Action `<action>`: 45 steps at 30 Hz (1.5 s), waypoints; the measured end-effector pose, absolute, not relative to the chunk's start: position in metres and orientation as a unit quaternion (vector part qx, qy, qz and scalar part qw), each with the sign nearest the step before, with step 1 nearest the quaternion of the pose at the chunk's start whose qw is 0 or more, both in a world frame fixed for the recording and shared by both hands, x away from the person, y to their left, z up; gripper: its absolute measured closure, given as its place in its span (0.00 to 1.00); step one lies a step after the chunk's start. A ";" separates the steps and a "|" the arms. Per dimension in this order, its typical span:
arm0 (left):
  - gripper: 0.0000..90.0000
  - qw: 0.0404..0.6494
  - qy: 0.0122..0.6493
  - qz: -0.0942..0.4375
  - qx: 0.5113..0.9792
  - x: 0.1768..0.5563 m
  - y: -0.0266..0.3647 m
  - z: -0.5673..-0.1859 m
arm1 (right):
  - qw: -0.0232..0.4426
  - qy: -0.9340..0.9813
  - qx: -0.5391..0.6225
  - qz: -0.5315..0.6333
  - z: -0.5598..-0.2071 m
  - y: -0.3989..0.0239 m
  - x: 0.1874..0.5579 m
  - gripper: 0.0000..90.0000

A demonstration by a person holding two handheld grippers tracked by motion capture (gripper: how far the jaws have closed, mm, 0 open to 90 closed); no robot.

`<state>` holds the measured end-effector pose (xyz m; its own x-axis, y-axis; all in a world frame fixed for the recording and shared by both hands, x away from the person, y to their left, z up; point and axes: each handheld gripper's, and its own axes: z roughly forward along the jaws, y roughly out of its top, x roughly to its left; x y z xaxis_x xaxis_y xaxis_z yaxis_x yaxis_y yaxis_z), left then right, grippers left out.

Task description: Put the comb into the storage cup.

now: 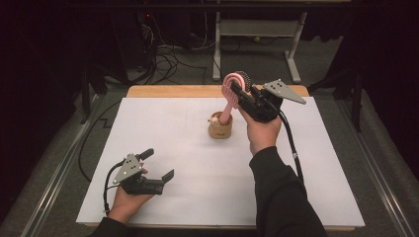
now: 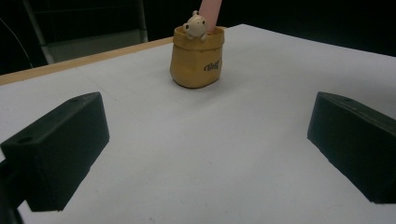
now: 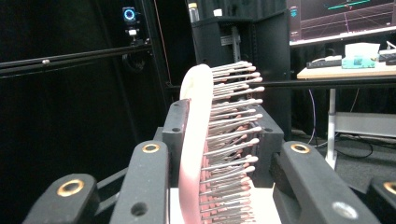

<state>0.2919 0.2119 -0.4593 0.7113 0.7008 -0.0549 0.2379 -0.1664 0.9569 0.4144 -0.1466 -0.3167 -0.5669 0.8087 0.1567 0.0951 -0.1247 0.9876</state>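
High view: right gripper (image 1: 241, 94) is clamping the pink hairbrush (image 1: 232, 91), handle dipping into the tan cup (image 1: 220, 129).

Left gripper view: jaws standing apart, idling on the table (image 2: 233, 154).

Right gripper view: bristles (image 3: 231, 140) are sitting between its jaws. Next, likely: lowering straight, then releasing.

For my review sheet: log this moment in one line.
right gripper: shut on pink hairbrush | handle in tan pot | left gripper: open, resting on table

hairbrush (image 3: 198, 154) handle cut off at btm edge, lower end hidden inside holder (image 2: 196, 58)
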 end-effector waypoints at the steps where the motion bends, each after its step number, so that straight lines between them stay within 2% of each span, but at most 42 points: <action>1: 0.00 0.561 0.319 0.206 0.736 0.292 0.212 -0.459 | 0.275 0.601 0.376 0.650 -0.318 -0.146 0.416 0.75; 45: 0.00 0.560 0.325 0.206 0.733 0.292 0.214 -0.460 | 0.247 0.617 0.403 0.629 -0.351 -0.123 0.445 0.75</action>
<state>0.2921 0.2144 -0.4598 0.7039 0.7076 -0.0610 0.2449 -0.1613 0.9560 0.4453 -0.1225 -0.3505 -0.5527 0.8085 0.2020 0.1874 -0.1156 0.9755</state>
